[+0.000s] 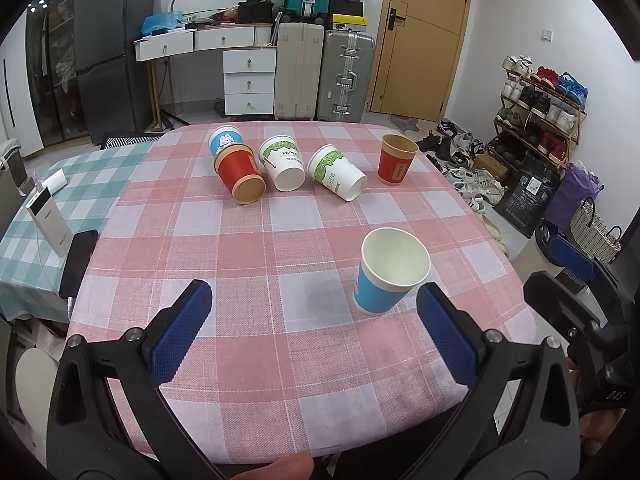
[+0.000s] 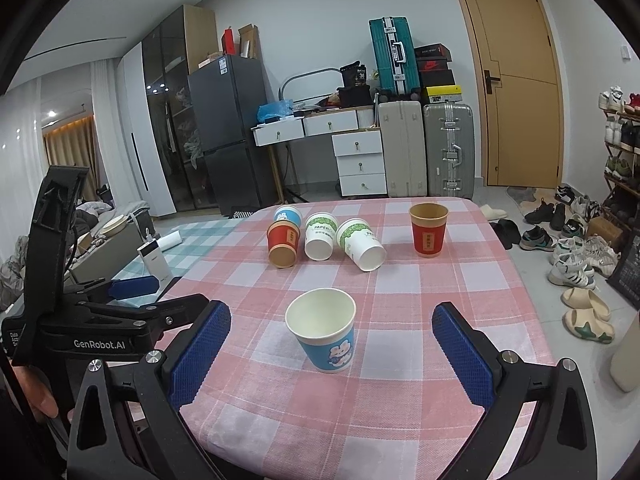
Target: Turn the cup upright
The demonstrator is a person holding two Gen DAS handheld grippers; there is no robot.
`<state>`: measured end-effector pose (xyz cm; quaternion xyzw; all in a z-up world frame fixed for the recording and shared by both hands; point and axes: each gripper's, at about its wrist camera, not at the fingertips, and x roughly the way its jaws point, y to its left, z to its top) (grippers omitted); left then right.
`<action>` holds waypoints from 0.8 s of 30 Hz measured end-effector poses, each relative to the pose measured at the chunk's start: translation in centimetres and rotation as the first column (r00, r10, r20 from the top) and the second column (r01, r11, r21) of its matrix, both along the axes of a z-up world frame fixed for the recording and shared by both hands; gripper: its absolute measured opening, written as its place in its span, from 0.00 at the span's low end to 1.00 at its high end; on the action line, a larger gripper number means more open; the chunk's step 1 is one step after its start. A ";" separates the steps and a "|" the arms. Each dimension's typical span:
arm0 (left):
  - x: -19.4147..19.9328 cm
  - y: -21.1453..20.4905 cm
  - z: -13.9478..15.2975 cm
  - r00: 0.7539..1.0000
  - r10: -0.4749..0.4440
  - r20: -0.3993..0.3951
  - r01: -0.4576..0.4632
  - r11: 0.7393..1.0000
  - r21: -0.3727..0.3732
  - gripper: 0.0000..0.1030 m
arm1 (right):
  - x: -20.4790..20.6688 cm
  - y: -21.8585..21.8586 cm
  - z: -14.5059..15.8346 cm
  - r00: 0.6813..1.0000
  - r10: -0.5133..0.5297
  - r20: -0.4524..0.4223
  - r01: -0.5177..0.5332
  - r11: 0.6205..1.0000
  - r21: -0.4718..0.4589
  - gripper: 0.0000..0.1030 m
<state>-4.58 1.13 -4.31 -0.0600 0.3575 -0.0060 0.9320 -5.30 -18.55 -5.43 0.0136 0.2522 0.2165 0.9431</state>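
A blue paper cup (image 1: 386, 276) (image 2: 326, 330) stands upright on the pink checked tablecloth (image 1: 248, 248), near the front. A red cup (image 1: 396, 165) (image 2: 428, 230) stands upright at the far right. Further back, a red cup (image 1: 240, 176) (image 2: 283, 243), two white-and-green cups (image 1: 282, 164) (image 1: 338, 172) (image 2: 319, 236) (image 2: 362, 244) and a blue cup (image 1: 224, 140) (image 2: 286, 216) lie on their sides. My left gripper (image 1: 314, 328) is open and empty, the blue cup just inside its right finger. My right gripper (image 2: 332, 356) is open and empty, with the blue cup between its fingertips' line.
A green checked cloth (image 1: 44, 216) at the left holds a white power bank (image 1: 46, 216) and a black phone (image 1: 78, 262). Suitcases, drawers and a fridge stand behind the table. Shoes and a rack (image 1: 540, 120) line the right wall.
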 end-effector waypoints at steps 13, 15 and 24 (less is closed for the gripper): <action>-0.3 0.1 0.2 1.000 0.002 0.009 -0.002 1.000 -0.004 0.99 | 0.0 0.0 0.0 1.000 0.005 0.004 -0.005 1.000 0.006 1.00; -0.3 0.1 0.2 1.000 0.002 0.008 -0.002 1.000 -0.004 0.99 | 0.0 0.0 0.0 1.000 0.004 0.003 -0.004 1.000 0.007 1.00; -0.3 0.1 0.2 1.000 0.003 0.008 -0.003 1.000 -0.004 0.99 | 0.1 -0.2 -0.1 1.000 -0.004 0.002 0.004 1.000 0.012 1.00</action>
